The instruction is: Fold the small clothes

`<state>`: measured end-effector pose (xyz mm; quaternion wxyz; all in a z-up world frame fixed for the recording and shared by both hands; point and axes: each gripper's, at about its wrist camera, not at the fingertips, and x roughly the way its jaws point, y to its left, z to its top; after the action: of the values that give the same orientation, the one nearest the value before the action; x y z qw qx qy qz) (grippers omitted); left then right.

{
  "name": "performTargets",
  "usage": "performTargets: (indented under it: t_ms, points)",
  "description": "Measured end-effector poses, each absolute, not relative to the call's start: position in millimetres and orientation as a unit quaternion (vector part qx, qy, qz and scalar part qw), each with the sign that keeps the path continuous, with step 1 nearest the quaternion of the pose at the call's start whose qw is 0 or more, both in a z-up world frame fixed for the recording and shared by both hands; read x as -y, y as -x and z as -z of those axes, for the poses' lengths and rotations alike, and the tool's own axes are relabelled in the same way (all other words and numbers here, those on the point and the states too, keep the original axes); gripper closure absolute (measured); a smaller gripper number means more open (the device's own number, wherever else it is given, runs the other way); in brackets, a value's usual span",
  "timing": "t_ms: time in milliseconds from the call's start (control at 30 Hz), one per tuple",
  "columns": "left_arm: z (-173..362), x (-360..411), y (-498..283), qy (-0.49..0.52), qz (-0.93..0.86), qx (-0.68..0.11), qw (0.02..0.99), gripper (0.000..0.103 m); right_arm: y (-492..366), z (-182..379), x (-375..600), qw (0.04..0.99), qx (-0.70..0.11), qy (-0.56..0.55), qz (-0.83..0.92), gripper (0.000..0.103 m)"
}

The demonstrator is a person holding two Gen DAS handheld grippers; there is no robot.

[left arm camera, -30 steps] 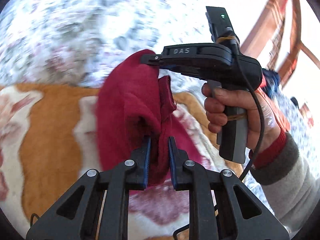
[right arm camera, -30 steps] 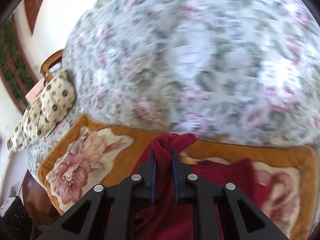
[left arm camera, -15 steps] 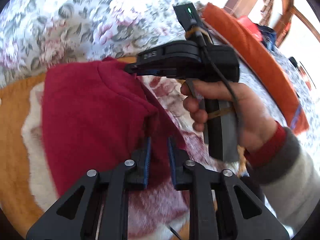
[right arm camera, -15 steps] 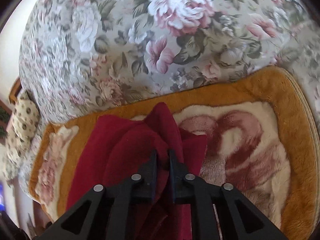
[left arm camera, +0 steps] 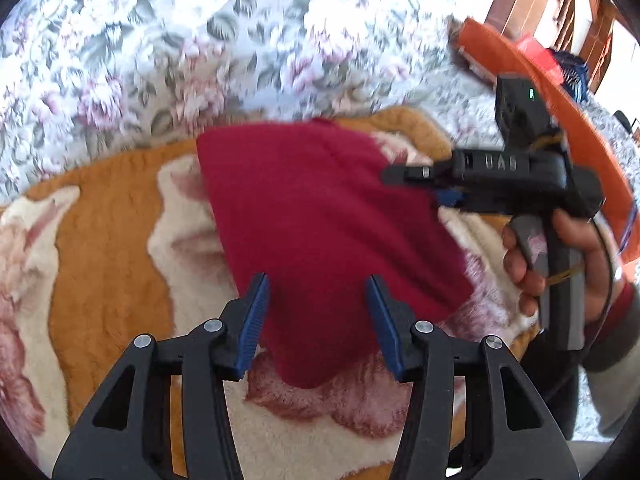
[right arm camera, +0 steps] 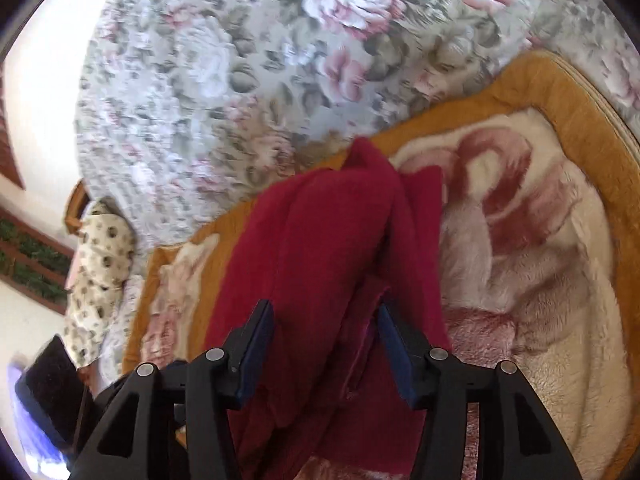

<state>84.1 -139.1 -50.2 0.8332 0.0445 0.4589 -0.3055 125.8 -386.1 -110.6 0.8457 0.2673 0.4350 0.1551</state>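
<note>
A dark red garment (left arm camera: 316, 220) lies folded on an orange and cream plush blanket (left arm camera: 108, 240). My left gripper (left arm camera: 316, 320) is open, its blue pads on either side of the garment's near corner and apart from the cloth. My right gripper (right arm camera: 326, 344) is open over the garment (right arm camera: 320, 256), which lies in lengthwise folds between its spread fingers. In the left wrist view the right gripper (left arm camera: 408, 178) sits at the garment's right edge, held by a hand (left arm camera: 560, 256).
A floral bedspread (left arm camera: 200, 52) covers the bed beyond the blanket (right arm camera: 540, 240). An orange cushion (left arm camera: 560, 92) and wooden furniture lie at the far right. A spotted pillow (right arm camera: 100, 272) and a dark device (right arm camera: 48, 392) are at the left.
Both grippers have opened and let go of the red garment. It now lies flat on the blanket, folded over. The right gripper has moved out to its right edge.
</note>
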Motion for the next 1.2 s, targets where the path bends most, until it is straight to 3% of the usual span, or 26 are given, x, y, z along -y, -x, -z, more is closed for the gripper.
performTargets:
  t_ms: [133, 233, 300, 333, 367, 433, 467, 633, 800, 933, 1100, 1200]
  points:
    - [57, 143, -81, -0.053, 0.3, -0.456, 0.836, 0.053, -132, 118, 383, 0.843, -0.437, -0.277, -0.147, 0.049]
    - [58, 145, -83, -0.053, 0.303, -0.458, 0.834, 0.05, -135, 119, 381, 0.835, -0.427, -0.303, -0.168, 0.038]
    - [60, 146, -82, -0.056, 0.302, -0.458, 0.834, 0.05, -141, 124, 378, 0.832, -0.431, -0.306, -0.17, 0.038]
    - [61, 147, -82, -0.057, 0.301, -0.459, 0.834, 0.05, -145, 127, 374, 0.83, -0.437, -0.299, -0.173, 0.041]
    - [60, 147, -82, -0.058, 0.299, -0.46, 0.834, 0.05, -146, 128, 369, 0.834, -0.441, -0.285, -0.17, 0.057]
    - [57, 146, -82, -0.056, 0.298, -0.463, 0.833, 0.05, -145, 120, 363, 0.846, -0.433, -0.257, -0.176, 0.074]
    - [50, 146, -83, -0.052, 0.304, -0.46, 0.832, 0.05, -142, 111, 361, 0.856, -0.422, -0.239, -0.179, 0.077]
    - [30, 155, -84, -0.05, 0.316, -0.432, 0.843, 0.049, -133, 68, 370, 0.898, -0.379, -0.16, -0.154, 0.079]
    - [59, 172, -94, -0.065, 0.296, -0.459, 0.836, 0.049, -151, 97, 378, 0.893, -0.423, -0.115, -0.099, 0.078]
    - [60, 174, -94, -0.08, 0.287, -0.455, 0.839, 0.048, -147, 109, 390, 0.893, -0.421, -0.134, -0.087, 0.062]
    - [40, 166, -102, -0.061, 0.271, -0.439, 0.855, 0.048, -112, 68, 392, 0.918, -0.378, -0.101, -0.071, 0.062]
    - [37, 167, -112, -0.051, 0.257, -0.44, 0.859, 0.048, -97, 53, 376, 0.919, -0.364, -0.098, -0.118, 0.073]
